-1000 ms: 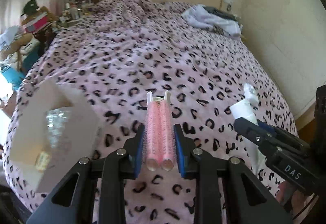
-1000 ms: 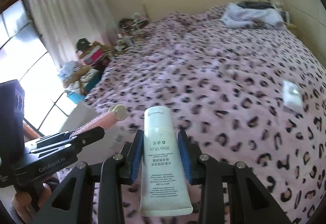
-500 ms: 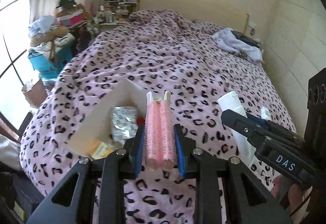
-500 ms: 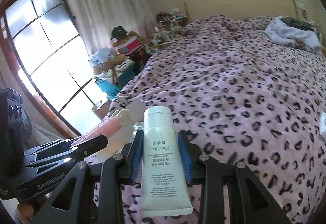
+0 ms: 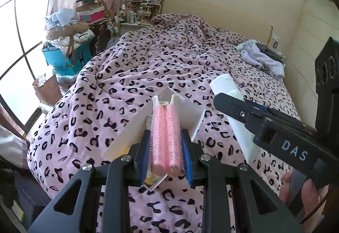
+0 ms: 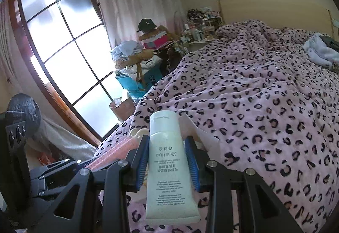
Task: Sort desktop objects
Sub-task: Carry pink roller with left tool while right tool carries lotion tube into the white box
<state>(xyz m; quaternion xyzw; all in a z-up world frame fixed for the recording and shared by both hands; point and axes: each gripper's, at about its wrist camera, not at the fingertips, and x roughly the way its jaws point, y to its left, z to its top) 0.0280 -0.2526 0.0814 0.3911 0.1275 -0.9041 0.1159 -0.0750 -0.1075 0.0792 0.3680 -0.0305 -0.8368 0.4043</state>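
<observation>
Clamped between the left gripper's [image 5: 166, 149] blue pads was a pair of pink hair rollers [image 5: 166, 137], poised above an open white box [image 5: 191, 109] lying on the leopard-print bedspread [image 5: 148, 67]. Just to its right, the right gripper [image 6: 167, 162] was closed on a white tube [image 6: 167, 161], cap forward, over the same box [image 6: 204, 137].

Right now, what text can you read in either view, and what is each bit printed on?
"DAS": right gripper body, left wrist view.
"30ml/1fl.oz": white tube, upside down, in the right gripper's fingers.
Small print below it on the tube: too small to read.
Teal bag lettering and black cap logo: too blurred.
</observation>
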